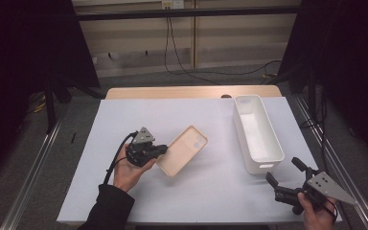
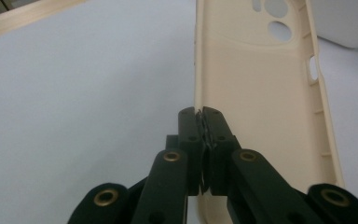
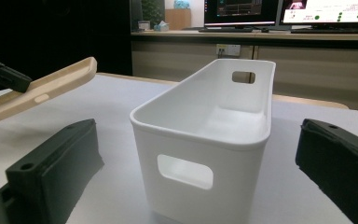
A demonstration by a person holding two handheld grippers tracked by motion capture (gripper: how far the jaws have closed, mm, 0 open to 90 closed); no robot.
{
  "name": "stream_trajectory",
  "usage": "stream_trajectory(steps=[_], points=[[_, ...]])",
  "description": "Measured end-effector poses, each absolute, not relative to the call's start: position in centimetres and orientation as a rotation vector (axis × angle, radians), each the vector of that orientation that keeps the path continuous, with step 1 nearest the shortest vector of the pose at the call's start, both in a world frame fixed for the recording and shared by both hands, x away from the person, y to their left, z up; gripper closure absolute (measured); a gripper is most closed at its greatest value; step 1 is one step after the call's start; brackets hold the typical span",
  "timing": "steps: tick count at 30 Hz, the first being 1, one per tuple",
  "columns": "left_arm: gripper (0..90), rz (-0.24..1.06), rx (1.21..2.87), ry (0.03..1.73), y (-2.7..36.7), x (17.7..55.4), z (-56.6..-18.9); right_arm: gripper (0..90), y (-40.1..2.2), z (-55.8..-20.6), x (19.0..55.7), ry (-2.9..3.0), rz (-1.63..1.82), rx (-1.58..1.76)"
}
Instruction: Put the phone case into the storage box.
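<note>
A beige phone case (image 1: 182, 150) is lifted off the white table cover, tilted, its camera cut-outs toward the far end. My left gripper (image 1: 165, 149) is shut on the case's near left edge; in the left gripper view the case (image 2: 261, 93) stretches away from the closed jaws of my left gripper (image 2: 203, 114). In the right gripper view the case (image 3: 42, 88) slants upward at the left. My right gripper (image 1: 281, 173) rests open near the front right corner, its jaws wide apart with nothing between them. Beyond the jaws of my right gripper (image 3: 205, 154) stands the white bin (image 3: 205, 135).
The long white bin (image 1: 257, 132) with handle holes stands empty at the right of the table. The white cover (image 1: 124, 120) spreads over a wooden tabletop (image 1: 191, 91). Metal rails run along both sides. Monitors sit on a far counter (image 3: 242, 32).
</note>
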State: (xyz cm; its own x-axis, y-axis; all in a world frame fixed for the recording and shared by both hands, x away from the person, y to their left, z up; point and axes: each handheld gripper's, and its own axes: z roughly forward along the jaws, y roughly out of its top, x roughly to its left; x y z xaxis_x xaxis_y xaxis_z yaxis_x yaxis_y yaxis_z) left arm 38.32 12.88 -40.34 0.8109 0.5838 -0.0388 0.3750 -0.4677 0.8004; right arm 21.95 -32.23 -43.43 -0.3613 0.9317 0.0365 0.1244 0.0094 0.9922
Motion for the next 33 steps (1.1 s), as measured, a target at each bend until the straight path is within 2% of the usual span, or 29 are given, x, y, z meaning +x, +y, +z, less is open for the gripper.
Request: stream_trajectory(steps=[9, 33], points=[[87.7, 0.371, 2.028, 0.707, 13.1, 37.8, -40.1, 0.0, -32.1, -43.5, 22.0, 1.580, 1.431, 1.117], [87.7, 0.456, 1.900, 0.693, 12.2, 36.2, -39.2, 0.0, -32.0, -42.9, 22.1, 1.559, 1.461, 1.141]])
